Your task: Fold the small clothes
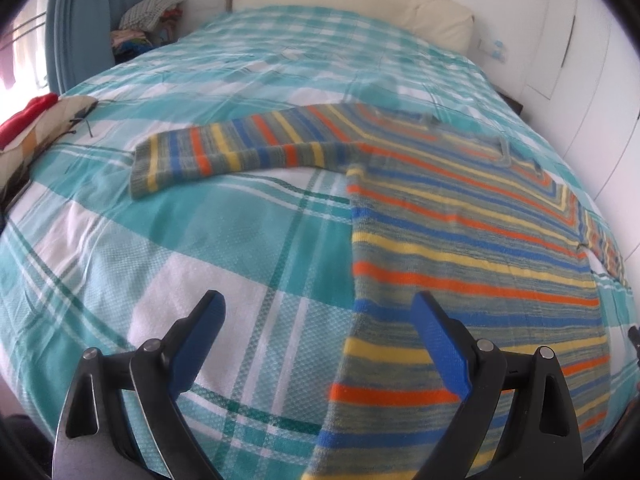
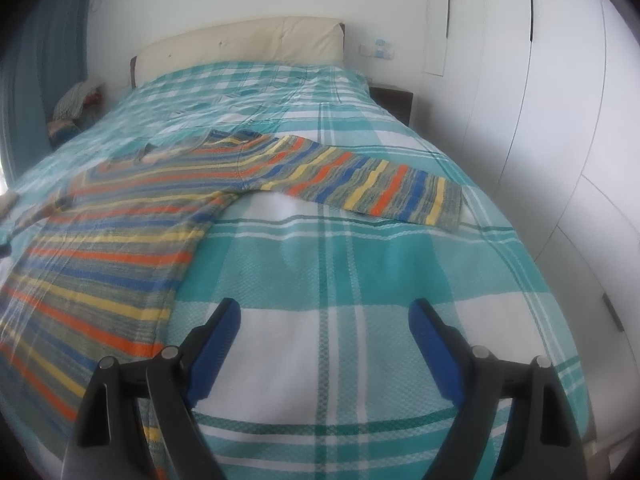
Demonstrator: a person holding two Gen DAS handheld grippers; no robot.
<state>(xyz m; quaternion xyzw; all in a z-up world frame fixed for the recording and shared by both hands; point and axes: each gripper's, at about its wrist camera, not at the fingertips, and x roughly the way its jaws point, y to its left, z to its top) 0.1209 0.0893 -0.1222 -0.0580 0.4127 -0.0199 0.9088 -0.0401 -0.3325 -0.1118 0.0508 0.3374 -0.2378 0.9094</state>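
On the bed, toward its near edge, we record one striped sweater, flat, sleeves spread; our left tongs and right tongs both released, grasping nothing.

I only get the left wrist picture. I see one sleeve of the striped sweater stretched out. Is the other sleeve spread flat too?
Observer: Yes, the other sleeve lies flat on the checked bedspread.
Operator: Is the other gripper holding anything?
Observer: No. The right gripper is open over bare bedspread, beside the striped sweater.
Operator: What's beyond that sleeve?
Observer: A dark bedside table by white wardrobe doors.
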